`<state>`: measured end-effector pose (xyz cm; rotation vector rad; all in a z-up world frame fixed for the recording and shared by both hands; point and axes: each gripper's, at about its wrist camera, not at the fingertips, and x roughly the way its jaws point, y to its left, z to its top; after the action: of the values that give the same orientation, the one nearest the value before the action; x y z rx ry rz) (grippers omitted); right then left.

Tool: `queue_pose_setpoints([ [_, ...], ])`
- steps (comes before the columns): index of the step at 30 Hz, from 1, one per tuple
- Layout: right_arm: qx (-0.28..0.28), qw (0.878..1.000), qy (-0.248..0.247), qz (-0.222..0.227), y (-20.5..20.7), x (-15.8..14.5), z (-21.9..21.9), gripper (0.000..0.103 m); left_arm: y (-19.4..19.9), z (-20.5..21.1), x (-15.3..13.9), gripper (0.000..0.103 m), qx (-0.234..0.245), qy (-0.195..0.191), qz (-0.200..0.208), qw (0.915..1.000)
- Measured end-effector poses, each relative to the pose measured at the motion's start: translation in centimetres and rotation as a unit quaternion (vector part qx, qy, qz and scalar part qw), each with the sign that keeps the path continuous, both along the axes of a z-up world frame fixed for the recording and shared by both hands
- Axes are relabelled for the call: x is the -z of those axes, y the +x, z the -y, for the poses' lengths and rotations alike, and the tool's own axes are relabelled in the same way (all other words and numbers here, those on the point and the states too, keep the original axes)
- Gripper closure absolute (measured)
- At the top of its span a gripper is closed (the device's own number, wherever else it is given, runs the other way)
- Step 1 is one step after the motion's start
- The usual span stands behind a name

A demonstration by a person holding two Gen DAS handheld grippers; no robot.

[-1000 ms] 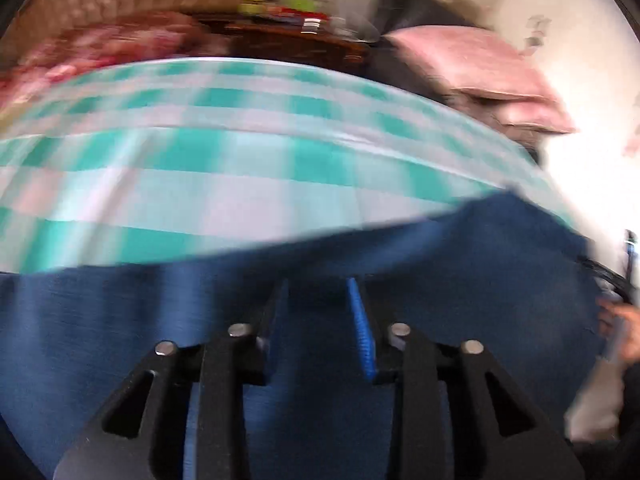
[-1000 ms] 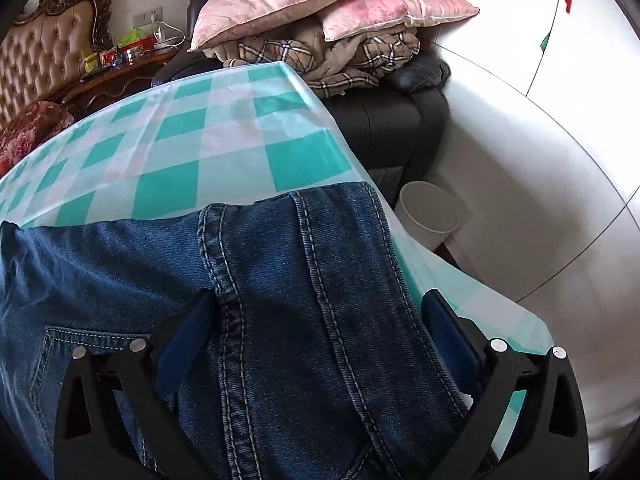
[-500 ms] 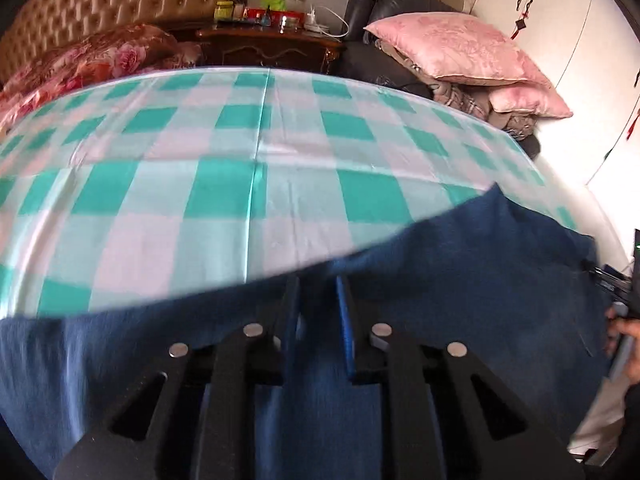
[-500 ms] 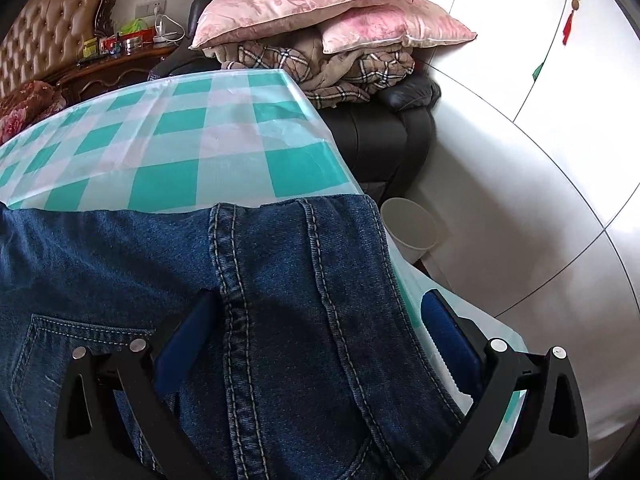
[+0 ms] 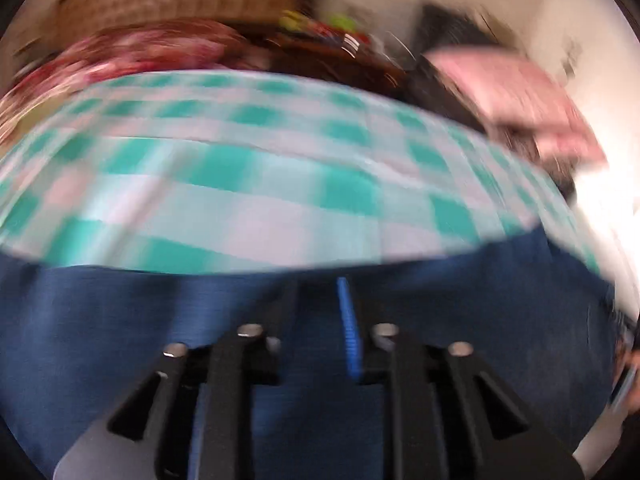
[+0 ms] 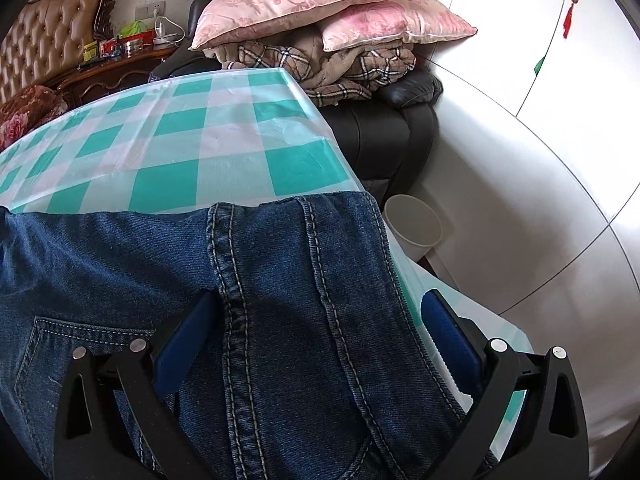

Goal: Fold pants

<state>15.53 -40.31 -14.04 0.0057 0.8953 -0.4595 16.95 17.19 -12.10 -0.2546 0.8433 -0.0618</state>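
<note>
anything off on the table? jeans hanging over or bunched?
Nothing damaged. The jeans lie flat on the checked tablecloth, but their right edge sits right at the table's corner, close to overhanging.

One jeans (image 6: 280, 320), two pillows (image 6: 312, 4), one bin (image 6: 416, 228), one tablecloth (image 6: 180, 148).

blue denim pants (image 6: 280, 320) lie flat on checked tablecloth (image 6: 192, 152).

A green and white checked cloth (image 6: 208, 148) covers the table. Beyond its far right corner stands a dark armchair (image 6: 384, 132) piled with plaid blankets (image 6: 320, 68) and two pink pillows (image 6: 312, 4). A white bin (image 6: 416, 228) sits on the floor at the right. A tufted headboard (image 6: 52, 36) stands far left.
</note>
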Motion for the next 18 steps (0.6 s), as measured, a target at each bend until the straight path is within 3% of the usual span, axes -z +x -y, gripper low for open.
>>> queue_pose_setpoints([
  [2, 0.0, 1.0, 0.003, 0.0, 0.0, 0.0, 0.1, 0.006, -1.3, -3.4, 0.0, 0.067, -0.003, -0.03, -0.003, 0.9995],
  [3, 0.0, 1.0, 0.001, 0.0, 0.1, -0.1, 0.1, 0.006, -1.8, -5.4, 0.8, 0.064, -0.009, -0.023, -0.026, 0.9993],
  [4, -0.001, 1.0, -0.003, -0.001, 0.1, -0.1, 0.1, 0.006, -2.1, -7.2, 1.5, 0.07, -0.024, 0.005, -0.046, 0.9986],
  [5, -0.001, 1.0, -0.006, -0.001, 0.1, -0.1, 0.0, 0.006, -2.4, -8.9, 1.6, 0.081, -0.019, 0.003, -0.038, 0.9991],
  [6, -0.001, 1.0, -0.011, -0.001, 0.1, -0.1, -0.2, 0.006, -2.6, -10.4, 1.5, 0.081, -0.026, 0.009, -0.041, 0.9988],
  [8, -0.001, 1.0, -0.02, -0.002, 0.2, -0.1, -0.4, 0.006, -3.0, -14.2, 0.6, 0.068, -0.088, 0.077, -0.046, 0.9921],
  [9, 0.0, 1.0, -0.023, -0.002, 0.2, -0.1, -0.5, 0.006, -3.4, -16.9, -0.2, 0.053, -0.137, 0.112, -0.038, 0.9835],
  [11, 0.0, 1.0, -0.023, -0.002, 0.1, -0.1, -0.5, 0.006, -4.5, -21.2, -1.5, 0.052, -0.184, 0.094, -0.028, 0.978],
  [13, 0.0, 1.0, -0.021, -0.002, 0.1, 0.0, -0.5, 0.006, -6.1, -24.2, -3.1, 0.051, -0.188, 0.073, -0.004, 0.9795],
  [15, 0.0, 1.0, -0.019, -0.002, 0.2, 0.0, -0.5, 0.006, -7.1, -25.3, -3.7, 0.044, -0.168, 0.099, 0.001, 0.9808],
  [18, 0.001, 1.0, -0.018, -0.002, 0.2, 0.0, -0.5, 0.006, -7.9, -27.5, -3.3, 0.045, -0.169, 0.114, -0.01, 0.979],
])
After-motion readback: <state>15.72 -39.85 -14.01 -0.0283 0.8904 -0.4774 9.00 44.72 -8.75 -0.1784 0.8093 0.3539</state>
